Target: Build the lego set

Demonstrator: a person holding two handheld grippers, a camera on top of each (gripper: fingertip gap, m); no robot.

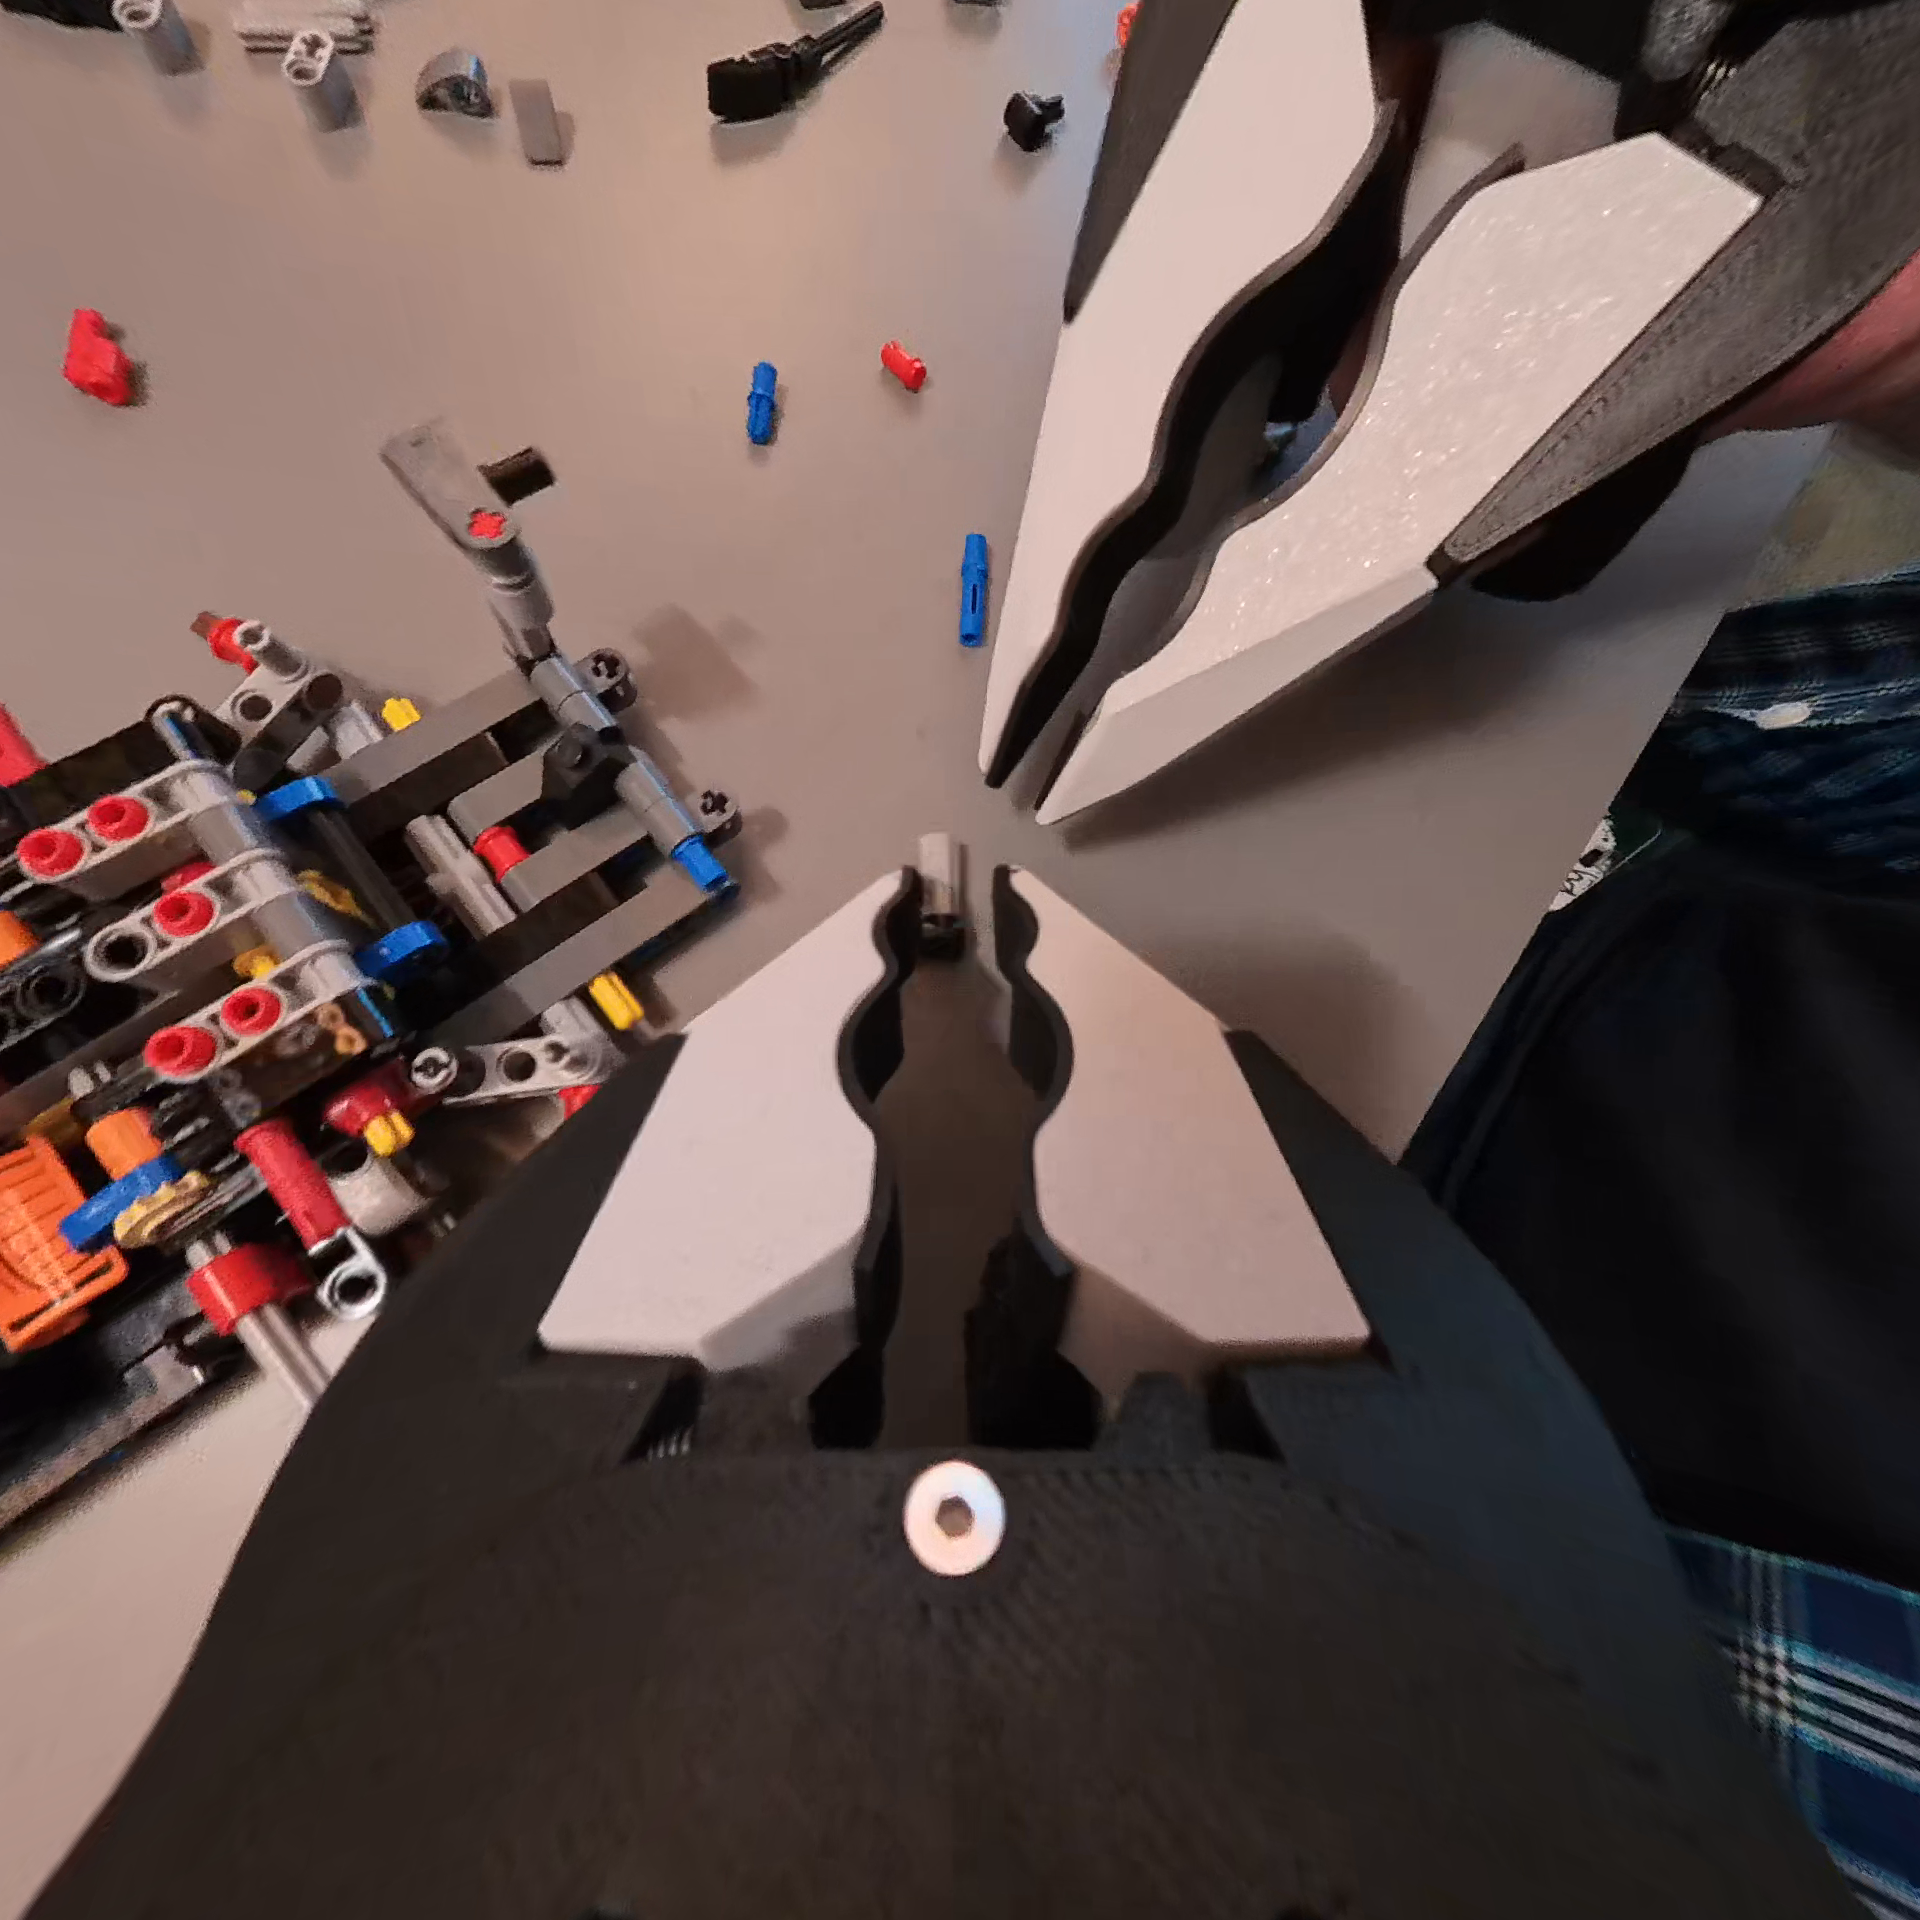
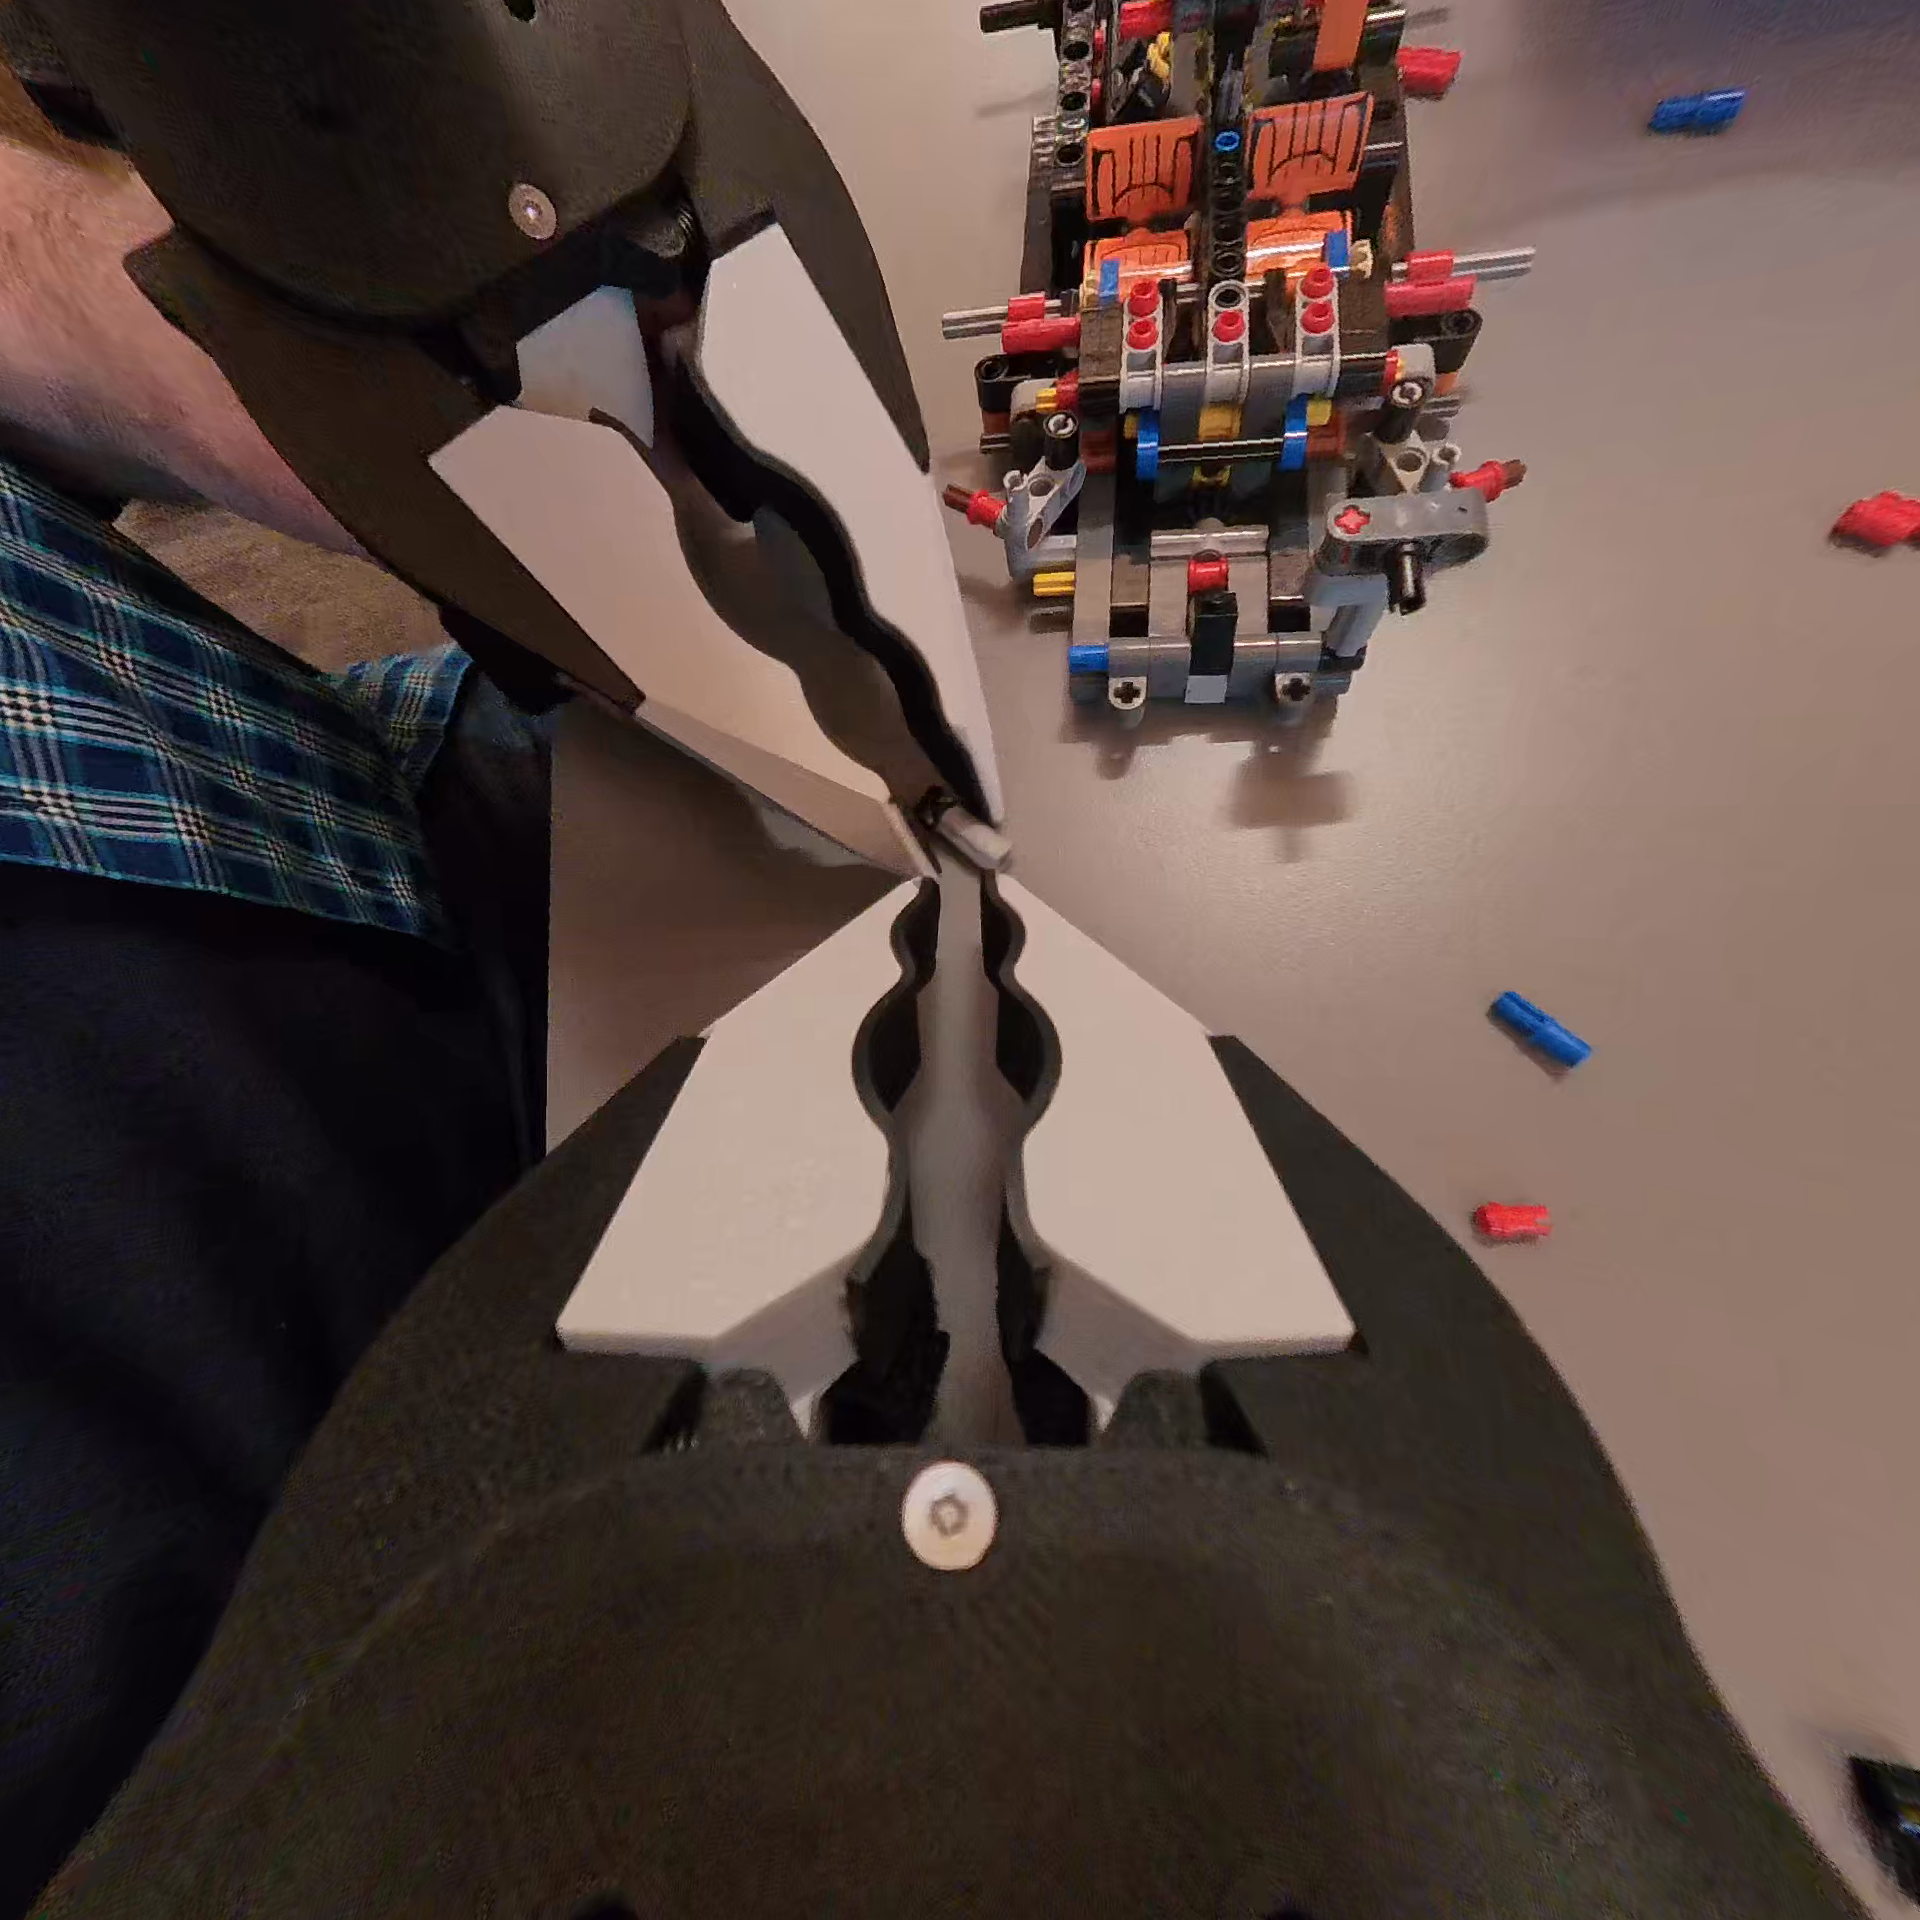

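Note:
My left gripper (image 1: 951, 883) is shut on a small grey connector (image 1: 940, 883) with a black pin end, pinched at its fingertips just above the tabletop. It also shows in the right wrist view (image 2: 951, 831), where the grey piece (image 2: 977, 836) sticks out of its tips. My right gripper (image 2: 958, 883) is nearly closed, with nothing between its fingers. Its tips (image 1: 1018, 795) sit a short way from the left gripper's tips, pointing at them. The partly built Lego vehicle (image 1: 312, 935) lies to the left of the left gripper and ahead of the right one (image 2: 1226, 416).
Loose pieces lie on the grey table: blue pins (image 1: 971, 587) (image 1: 762, 402), red pins (image 1: 903, 366) (image 1: 99, 356), and grey and black parts at the far edge (image 1: 790, 62). A blue pin (image 2: 1540, 1029) and a red pin (image 2: 1512, 1221) lie right of my right gripper. The person's plaid shirt (image 1: 1818, 1714) is at the table's near edge. My two grippers' fingertips are within a few centimetres of each other.

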